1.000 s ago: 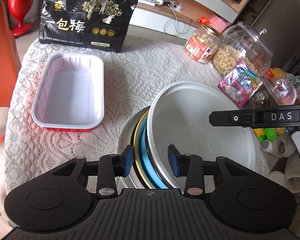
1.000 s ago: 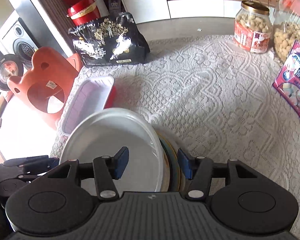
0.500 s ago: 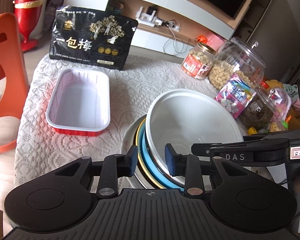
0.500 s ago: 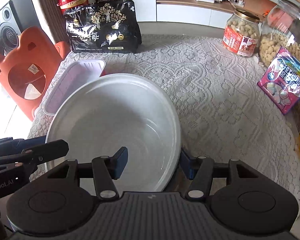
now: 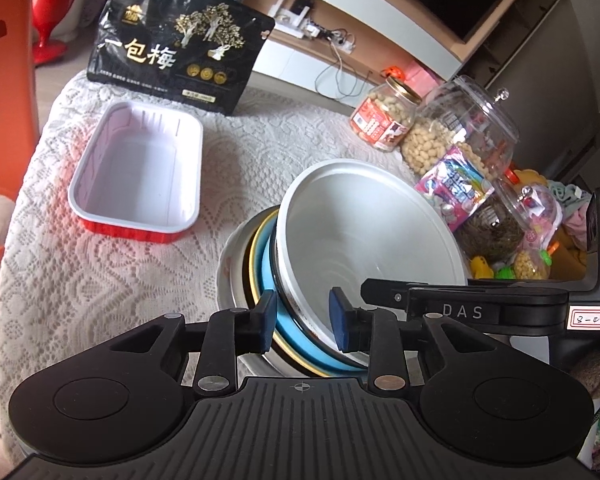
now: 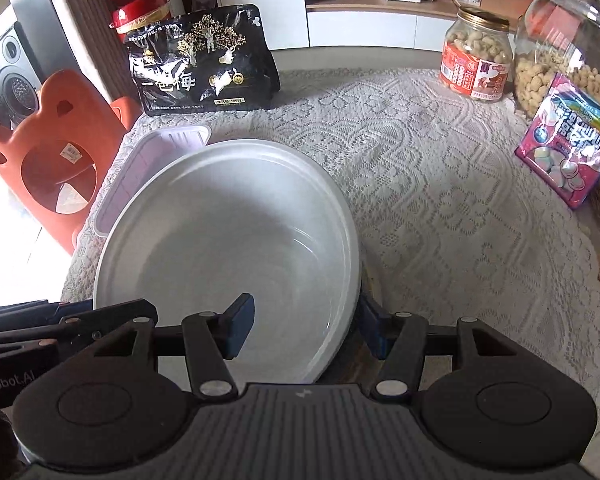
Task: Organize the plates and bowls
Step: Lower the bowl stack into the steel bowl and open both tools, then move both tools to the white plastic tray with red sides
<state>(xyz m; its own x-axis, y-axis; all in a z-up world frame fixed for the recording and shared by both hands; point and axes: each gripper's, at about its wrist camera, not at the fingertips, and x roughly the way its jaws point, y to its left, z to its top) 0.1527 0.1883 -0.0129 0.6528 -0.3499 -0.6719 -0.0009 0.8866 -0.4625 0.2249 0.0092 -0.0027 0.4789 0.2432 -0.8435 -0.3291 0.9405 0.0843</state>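
Near table edge, on lace cloth: tilted white bowl in stack of plates. Left gripper just narrowed, pads astride rims of bowl and blue plate; whether pressing, cannot tell. Right gripper half open astride bowl rim, contact unclear; "DAS" on its side. Behind: black bag reading "一包梅", white tray, nut jar.
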